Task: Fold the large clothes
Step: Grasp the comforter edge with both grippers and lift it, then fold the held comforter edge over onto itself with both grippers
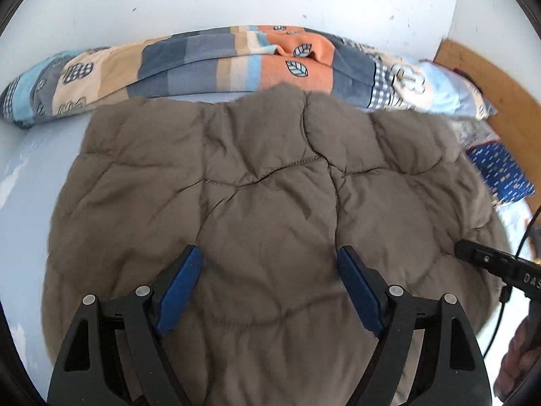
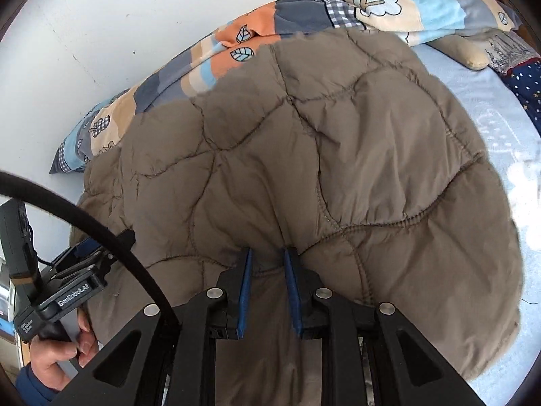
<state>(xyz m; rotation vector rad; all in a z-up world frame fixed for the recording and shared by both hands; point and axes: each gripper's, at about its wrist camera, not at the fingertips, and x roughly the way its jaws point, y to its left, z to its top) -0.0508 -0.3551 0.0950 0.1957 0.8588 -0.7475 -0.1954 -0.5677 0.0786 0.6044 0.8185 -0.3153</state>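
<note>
Left tool (image 1: 267, 253): wide open, nothing between the pads, hangs above the near part of the brown quilted jacket (image 1: 270, 169) without touching it, as far as can be told. Right tool (image 2: 267, 253): narrow, pinches a raised fold of the same jacket, with brown cloth showing in the slit between the blue pads.

Jacket: spread flat on the bed (image 1: 30, 176), directly ahead of and below both tools, reaching away to the patterned quilt (image 1: 203, 57) rolled along the wall (image 1: 236, 0). Far edge touches or just overlaps that quilt. Long axis hard to judge through the fisheye; seems to run forward from the tools toward the wall rather than across.

Nearer of the two: the right, already on the cloth. Left sits just beside it on the left, above an ungripped stretch. Probably calls for a matching grip on the left along the near edge, so the near half can be carried forward over the far half.

Only in the left view: the whole left border of the jacket and bare sheet beyond it, plus the wooden board (image 1: 490, 84) at far right. Only in the right view: the pinch itself, the rounded right border, a dark blue pillow (image 2: 524, 91), a black cable (image 2: 84, 209), and the hand (image 2: 57, 362) around the left tool's handle.
</note>
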